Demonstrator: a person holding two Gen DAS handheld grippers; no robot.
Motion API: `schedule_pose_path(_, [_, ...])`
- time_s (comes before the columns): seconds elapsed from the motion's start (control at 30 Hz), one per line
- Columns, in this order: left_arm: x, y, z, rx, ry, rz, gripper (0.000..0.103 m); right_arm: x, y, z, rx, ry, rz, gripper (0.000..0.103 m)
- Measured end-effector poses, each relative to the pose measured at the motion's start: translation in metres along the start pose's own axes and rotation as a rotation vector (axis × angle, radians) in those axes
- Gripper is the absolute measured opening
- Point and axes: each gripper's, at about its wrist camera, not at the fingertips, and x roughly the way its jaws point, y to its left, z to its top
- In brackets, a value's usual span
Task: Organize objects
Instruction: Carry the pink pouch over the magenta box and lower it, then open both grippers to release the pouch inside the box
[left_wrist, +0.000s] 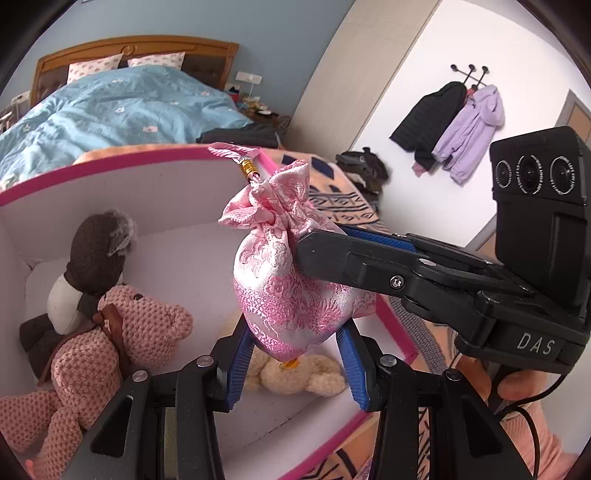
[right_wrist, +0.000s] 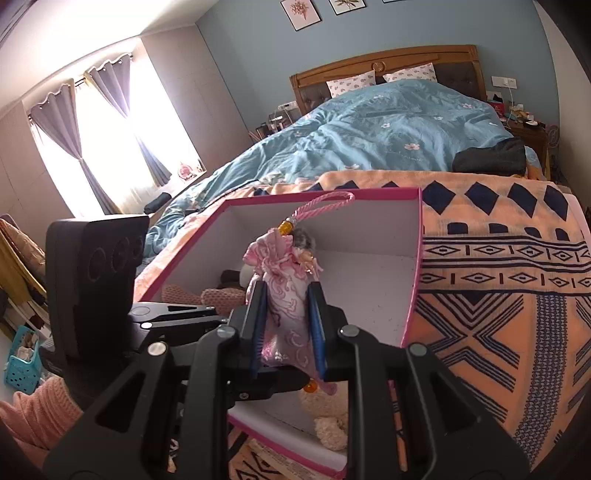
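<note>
One pink brocade pouch (left_wrist: 291, 280) hangs above one open pink-rimmed box (left_wrist: 122, 162), held by both grippers at once. The left gripper (left_wrist: 295, 354) is closed on the pouch's rounded bottom, its blue pads on either side. The right gripper (right_wrist: 286, 328) is clamped on the pouch from the side, squeezing its body flat between two blue pads. A pink cord loop (right_wrist: 325, 205) with one gold bead (right_wrist: 286, 228) stands up from the gathered neck.

Three soft toys lie in the box: a pink crocheted bear (left_wrist: 110, 343) leaning at the left wall, a brown-and-white doll (left_wrist: 92, 266) behind and touching it, and a cream plush (left_wrist: 299, 376) on the floor under the pouch.

The box sits on an orange patterned blanket (right_wrist: 498, 295) at the foot of one bed (right_wrist: 388, 125) with two pillows (right_wrist: 351, 83). Two jackets (left_wrist: 450, 125), one black and one lilac, hang on the wall.
</note>
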Motion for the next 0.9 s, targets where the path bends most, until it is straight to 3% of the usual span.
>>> schedule_pose_path(0.27, [0.006,0.004,-0.003,-0.019,0.035,0.063,0.046,0.01,-0.009,-0.005,-0.007,0.026,-0.117,0.025])
schedule_pose_path(0.57, [0.002,0.002,-0.009,0.003,0.021,0.074,0.047,0.007,-0.007,-0.01,-0.018,0.023,-0.139,0.025])
schedule_pose_path(0.7, [-0.011,-0.003,-0.015,0.021,-0.023,0.074,0.048,-0.001,-0.005,-0.014,-0.01,0.013,-0.126,0.026])
schedule_pose_path(0.83, [-0.033,-0.011,-0.022,0.05,-0.088,0.064,0.058,-0.017,-0.004,-0.022,0.016,-0.009,-0.085,0.028])
schedule_pose_path(0.9, [-0.046,-0.015,-0.03,0.065,-0.123,0.055,0.062,-0.027,-0.001,-0.027,0.017,-0.026,-0.065,0.037])
